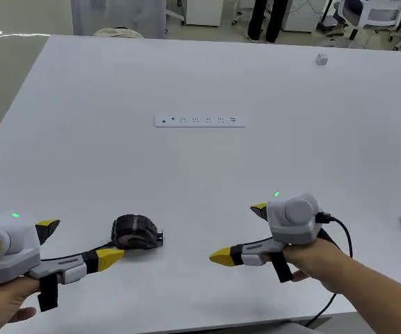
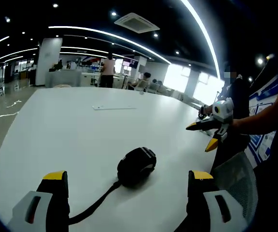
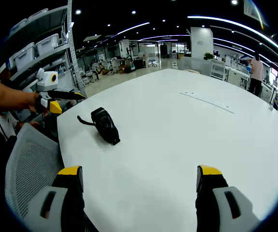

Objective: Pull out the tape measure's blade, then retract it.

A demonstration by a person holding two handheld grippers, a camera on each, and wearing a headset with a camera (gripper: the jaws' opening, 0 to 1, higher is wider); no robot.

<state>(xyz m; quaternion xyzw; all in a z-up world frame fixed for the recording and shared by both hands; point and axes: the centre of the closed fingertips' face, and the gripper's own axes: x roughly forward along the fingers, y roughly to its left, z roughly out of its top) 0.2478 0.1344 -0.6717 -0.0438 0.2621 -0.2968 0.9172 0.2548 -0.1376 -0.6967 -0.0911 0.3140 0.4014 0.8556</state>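
white table [image 1: 207, 174] spreads across nearly the whole head view. left gripper [image 1: 79, 241] sits at lower left, jaws spread wide, nothing between them. right gripper [image 1: 239, 232] is right of centre near the bottom, jaws apart too, holding nothing. black tape measure [image 1: 136, 232] lies on the table at lower left, just beside the left gripper's lower jaw tip, its strap trailing off. white power strip [image 1: 200, 120] sits upper centre, well apart.
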